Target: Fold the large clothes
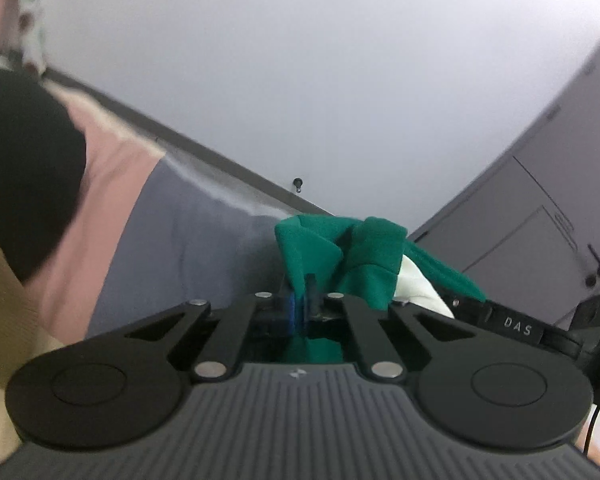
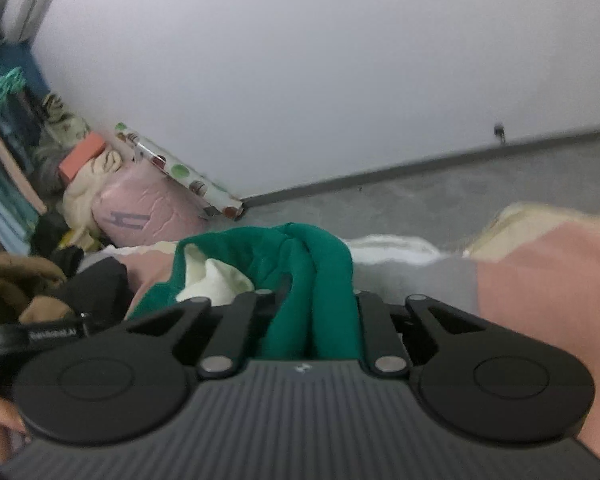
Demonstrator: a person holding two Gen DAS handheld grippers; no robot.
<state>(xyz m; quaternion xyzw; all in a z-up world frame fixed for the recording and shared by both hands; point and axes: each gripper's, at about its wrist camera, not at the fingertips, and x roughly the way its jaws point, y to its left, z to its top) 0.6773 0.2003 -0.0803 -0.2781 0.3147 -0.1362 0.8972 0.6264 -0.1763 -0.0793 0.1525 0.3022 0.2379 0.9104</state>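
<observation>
Grey concrete floor (image 2: 480,184), white wall (image 2: 300,60), grey cabinet (image 1: 540,208) to one side, laundry pile (image 2: 112,208) in the corner. Green garment (image 1: 364,256) with cream lining is bunched up over a pink-and-grey cloth (image 1: 140,216). My left gripper (image 1: 300,304) and right gripper (image 2: 312,300) are both clamped on the green fabric.

The left gripper (image 1: 300,304) is clamped on a fold of the green fabric garment with a cream lining (image 1: 340,256), which bunches up just ahead of its fingers (image 1: 290,306). The right gripper (image 2: 314,300) pinches another fold of the same garment, which hangs down between its arms. Under and behind the garment lies a pink and grey blocked cloth (image 2: 540,280), spread to the right in the right wrist view. Left of it there, against the wall, a pink quilted bag (image 2: 148,212) sits among piled clothes (image 2: 20,280). A grey cabinet (image 1: 540,208) stands to the right in the left wrist view.
</observation>
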